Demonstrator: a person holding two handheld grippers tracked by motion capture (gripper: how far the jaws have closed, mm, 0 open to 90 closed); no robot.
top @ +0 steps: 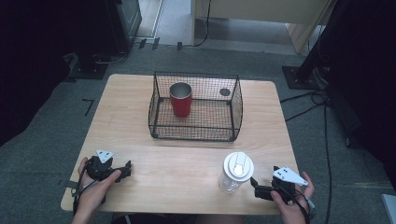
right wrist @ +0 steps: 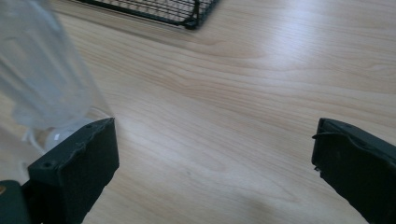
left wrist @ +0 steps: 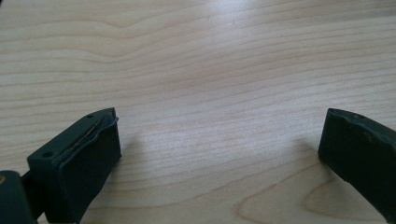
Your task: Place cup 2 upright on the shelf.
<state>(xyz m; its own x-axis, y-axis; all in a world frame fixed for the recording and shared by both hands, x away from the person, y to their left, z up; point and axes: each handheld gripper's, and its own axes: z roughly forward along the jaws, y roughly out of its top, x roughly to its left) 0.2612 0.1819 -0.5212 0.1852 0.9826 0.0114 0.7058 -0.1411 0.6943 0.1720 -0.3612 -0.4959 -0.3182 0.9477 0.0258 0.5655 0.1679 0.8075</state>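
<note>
Beside my wide-open, empty right gripper (top: 256, 183), the clear bottle (top: 235, 174) looks light and slippery; I'd grab its middle.

A clear jar (top: 232, 179) with a white lid (top: 238, 166) was seen standing upright near the front edge of the worktop (top: 187, 163), just beside the right tongs (top: 254, 183). In the right gripper view its transparent wall (right wrist: 42, 74) was seen close beside one jaw.

Wooden table (top: 140, 100) on grey carpet (top: 56, 121)
</note>
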